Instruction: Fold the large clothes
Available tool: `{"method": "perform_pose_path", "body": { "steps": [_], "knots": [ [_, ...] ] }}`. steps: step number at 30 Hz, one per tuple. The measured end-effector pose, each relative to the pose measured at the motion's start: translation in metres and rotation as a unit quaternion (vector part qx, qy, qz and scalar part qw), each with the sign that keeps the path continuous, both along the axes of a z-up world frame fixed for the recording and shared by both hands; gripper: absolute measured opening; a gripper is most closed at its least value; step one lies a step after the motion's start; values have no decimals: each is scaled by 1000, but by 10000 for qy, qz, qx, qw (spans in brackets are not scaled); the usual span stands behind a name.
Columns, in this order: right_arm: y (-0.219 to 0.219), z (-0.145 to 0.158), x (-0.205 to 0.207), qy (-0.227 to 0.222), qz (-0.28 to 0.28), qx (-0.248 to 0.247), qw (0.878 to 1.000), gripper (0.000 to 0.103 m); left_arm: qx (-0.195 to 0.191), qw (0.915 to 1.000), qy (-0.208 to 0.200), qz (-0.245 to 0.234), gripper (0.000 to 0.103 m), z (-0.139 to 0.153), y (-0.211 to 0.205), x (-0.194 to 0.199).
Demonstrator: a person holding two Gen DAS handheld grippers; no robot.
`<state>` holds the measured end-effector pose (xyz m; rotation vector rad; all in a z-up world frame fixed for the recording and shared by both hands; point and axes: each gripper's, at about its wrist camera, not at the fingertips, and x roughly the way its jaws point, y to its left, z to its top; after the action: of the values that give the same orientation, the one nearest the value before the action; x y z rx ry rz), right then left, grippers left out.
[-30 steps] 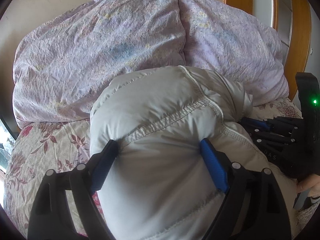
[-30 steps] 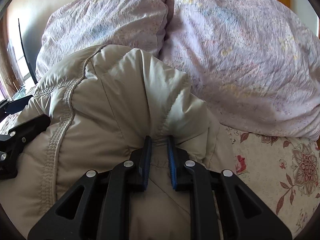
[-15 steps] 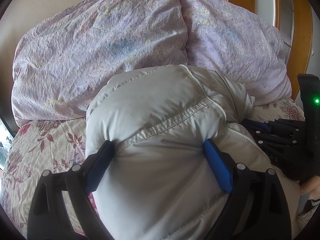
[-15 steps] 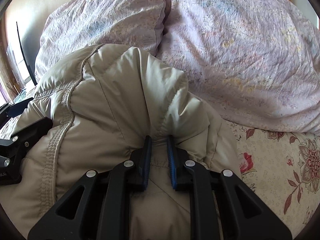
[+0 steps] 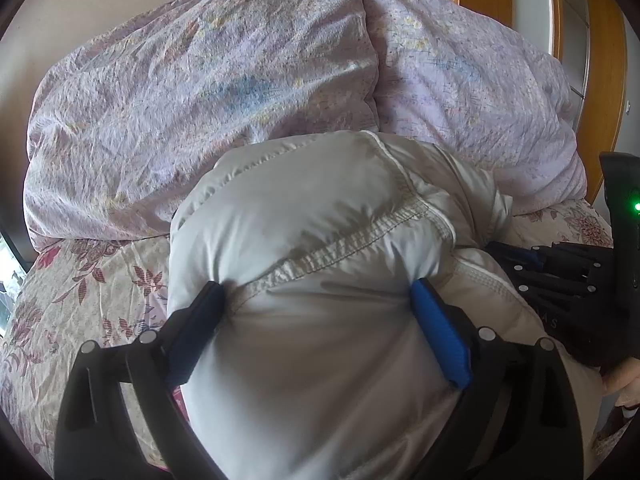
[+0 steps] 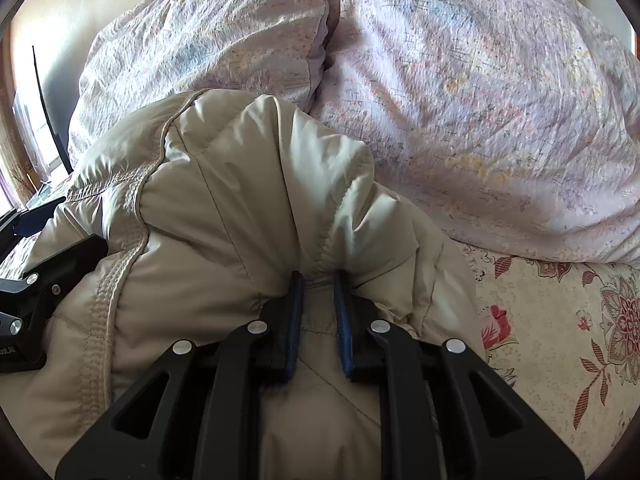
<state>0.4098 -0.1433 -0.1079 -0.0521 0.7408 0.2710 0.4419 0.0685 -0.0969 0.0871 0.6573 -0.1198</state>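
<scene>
Opening wider, my left fingers (image 5: 316,308) loosen around the jacket (image 5: 312,240) bulk; my right fingers (image 6: 318,300) pinch a narrow fold. Release seems underway.

- Soft daylight enters from the left in both views.
- Both pictures are sharp, without motion blur.
- Fisheye bending curves the edges; the corners fall black.

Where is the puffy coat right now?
The puffy coat lies bunched on the flowery bedsheet, just in front of the two purple pillows. In both wrist views it fills the middle, between each gripper's fingers.
</scene>
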Motion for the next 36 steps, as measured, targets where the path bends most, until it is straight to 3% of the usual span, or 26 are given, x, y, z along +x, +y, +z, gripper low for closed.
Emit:
{"method": "perform_pose_path", "body": {
  "steps": [9, 21, 36],
  "knots": [
    [-5, 2, -4, -118, -43, 125, 9998, 16, 41, 10000, -7, 4, 94, 0, -1, 0],
    [-36, 24, -50, -281, -139, 364, 9988, 17, 62, 10000, 6, 28, 94, 1, 1, -2],
    [-44, -6, -42, 126, -55, 652, 9978, 16, 161, 9999, -30, 46, 95, 1, -3, -3]
  ]
}}
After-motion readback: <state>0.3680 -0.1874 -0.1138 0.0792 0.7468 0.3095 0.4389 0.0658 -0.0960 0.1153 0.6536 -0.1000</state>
